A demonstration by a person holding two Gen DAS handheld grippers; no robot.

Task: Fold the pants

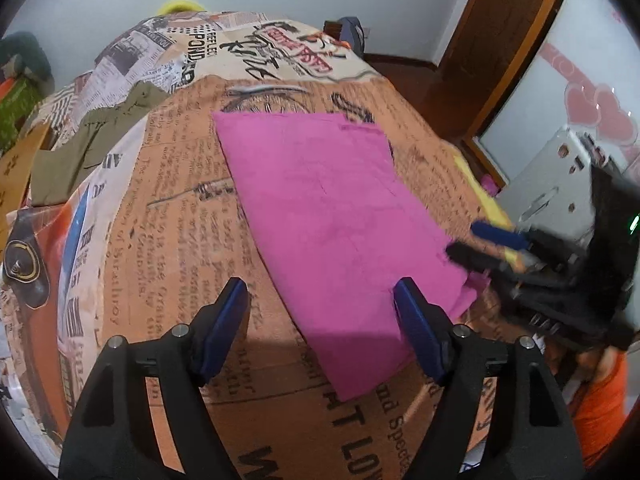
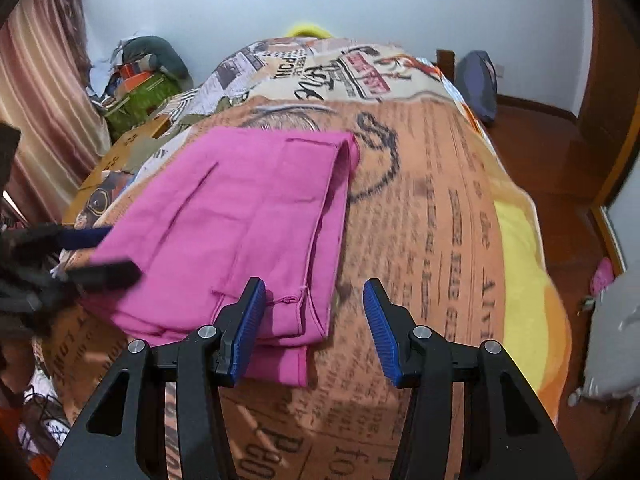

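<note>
At the far left of the left wrist view we see an olive garment [image 1: 86, 142] on the newsprint-patterned bedspread [image 1: 176, 208]. Centre frame lie the folded pink pants [image 1: 332, 216]. Our left gripper [image 1: 322, 300] hangs at bottom centre, jaws wide apart, empty. At right, our right gripper [image 2: 314, 300] has its jaws apart too, over the pants' near edge, clamping nothing.

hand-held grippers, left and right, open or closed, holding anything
Left hand-held gripper: open, holding nothing; the pink pants lie flat on the bedspread.
Right hand-held gripper: open, holding nothing, poised over the pants' near edge.
</note>
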